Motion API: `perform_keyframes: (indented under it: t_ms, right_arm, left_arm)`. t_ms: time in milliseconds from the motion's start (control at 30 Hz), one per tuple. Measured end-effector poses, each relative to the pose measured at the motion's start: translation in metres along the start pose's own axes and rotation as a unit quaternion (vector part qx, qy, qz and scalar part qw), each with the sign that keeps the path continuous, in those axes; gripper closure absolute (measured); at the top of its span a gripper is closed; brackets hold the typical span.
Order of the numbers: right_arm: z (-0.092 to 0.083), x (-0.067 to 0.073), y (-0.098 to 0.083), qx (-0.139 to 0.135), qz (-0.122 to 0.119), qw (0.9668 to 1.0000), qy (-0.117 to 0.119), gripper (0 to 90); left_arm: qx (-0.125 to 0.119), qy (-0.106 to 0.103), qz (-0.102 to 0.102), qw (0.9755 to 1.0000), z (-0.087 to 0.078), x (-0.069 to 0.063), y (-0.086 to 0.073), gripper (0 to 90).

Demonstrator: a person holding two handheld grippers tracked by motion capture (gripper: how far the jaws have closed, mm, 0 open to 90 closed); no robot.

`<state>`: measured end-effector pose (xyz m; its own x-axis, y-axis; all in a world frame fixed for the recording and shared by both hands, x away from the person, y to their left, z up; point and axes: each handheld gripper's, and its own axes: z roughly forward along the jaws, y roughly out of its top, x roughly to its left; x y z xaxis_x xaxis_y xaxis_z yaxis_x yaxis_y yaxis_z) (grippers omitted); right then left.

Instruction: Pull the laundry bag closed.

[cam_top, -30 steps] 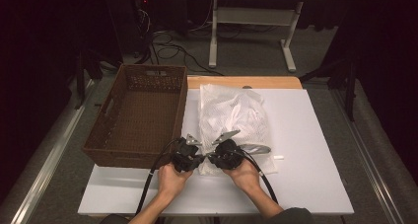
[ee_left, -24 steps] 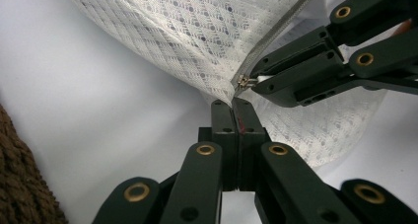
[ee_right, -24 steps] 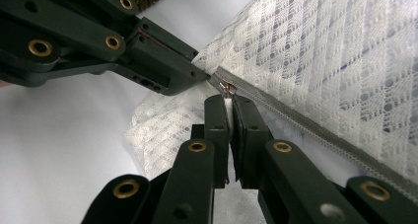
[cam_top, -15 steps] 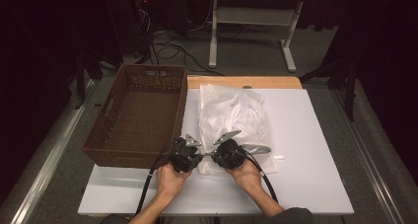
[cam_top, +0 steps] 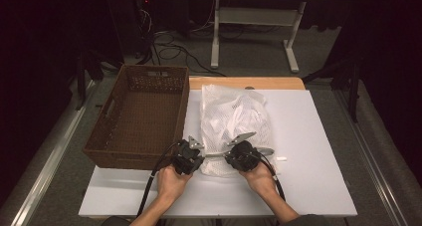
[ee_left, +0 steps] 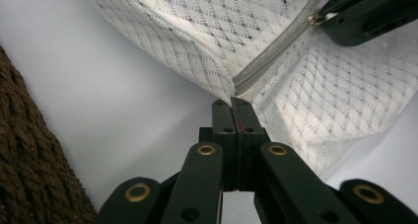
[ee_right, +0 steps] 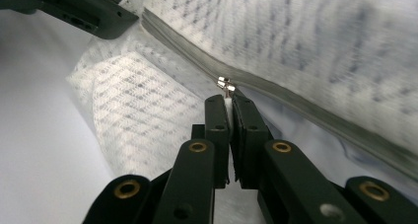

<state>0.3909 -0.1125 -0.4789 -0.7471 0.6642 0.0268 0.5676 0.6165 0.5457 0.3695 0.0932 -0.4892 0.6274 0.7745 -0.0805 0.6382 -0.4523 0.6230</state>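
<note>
Pinching the white mesh bag [cam_top: 234, 126] at its near corner with my left gripper [ee_left: 231, 103] clamped shut, and the metal zip pull [ee_right: 225, 85] with my right gripper [ee_right: 226, 99], I judge the next move to be a steady pull along the grey zip [ee_left: 276, 51], beside the woven basket [cam_top: 144, 116].

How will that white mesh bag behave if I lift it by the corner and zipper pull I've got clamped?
Probably floppy: the mesh bag already creases and folds where the left tongs pinch its corner. It looks stuffed with soft cloth, so likely light but saggy, hanging from the grip. The zipper pull in the right tongs is small and metal, so it may slip or slide along the zipper rather than lift.
</note>
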Motion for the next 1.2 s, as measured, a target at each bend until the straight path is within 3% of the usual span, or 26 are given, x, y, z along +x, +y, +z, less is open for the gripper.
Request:
perform_keyframes:
  t_ms: [600,1200]
  right_arm:
    - [-0.024,-0.016,-0.017,-0.003,0.02,0.9997,-0.015,87.6]
    - [-0.035,-0.029,-0.031,-0.006,0.039,0.9989,-0.027,87.5]
  left_arm:
    - [0.019,0.006,0.011,0.9997,0.005,0.0,-0.001,90.0]
    - [0.038,0.008,0.013,0.9992,0.013,0.0,-0.003,90.0]
